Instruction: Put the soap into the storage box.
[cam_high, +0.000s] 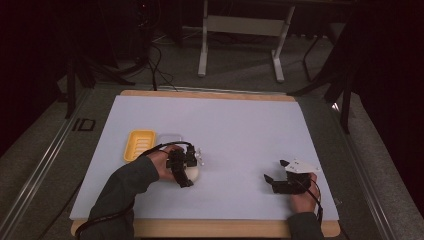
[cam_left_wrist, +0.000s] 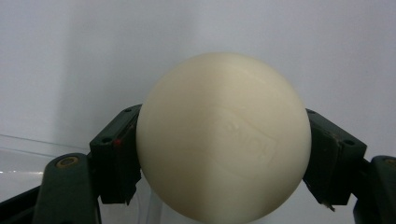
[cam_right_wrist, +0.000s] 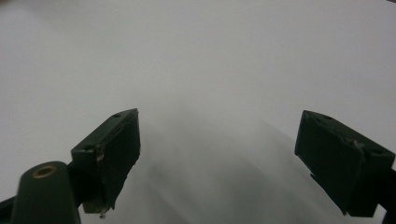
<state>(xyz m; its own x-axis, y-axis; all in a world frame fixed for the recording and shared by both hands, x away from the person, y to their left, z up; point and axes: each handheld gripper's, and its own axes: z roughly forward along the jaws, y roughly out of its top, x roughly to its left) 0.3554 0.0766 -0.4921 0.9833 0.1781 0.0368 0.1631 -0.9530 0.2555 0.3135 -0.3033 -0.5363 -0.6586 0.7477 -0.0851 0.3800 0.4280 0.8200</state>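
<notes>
A person works at a bench covered with a white sheet (cam_high: 240, 130). The left gripper (cam_left_wrist: 219, 154) has its jaws closed against both sides of a round, cream-white bar of soap (cam_left_wrist: 223, 137) with an embossed stamp, so the grasp looks made. Just beyond the jaws lie a clear plastic lid (cam_high: 169, 137) and a yellow ribbed soap dish (cam_high: 139, 144); placing the soap there appears still to come. Well apart, the right gripper (cam_right_wrist: 217, 154) rests low over bare sheet, jaws wide apart and empty.
</notes>
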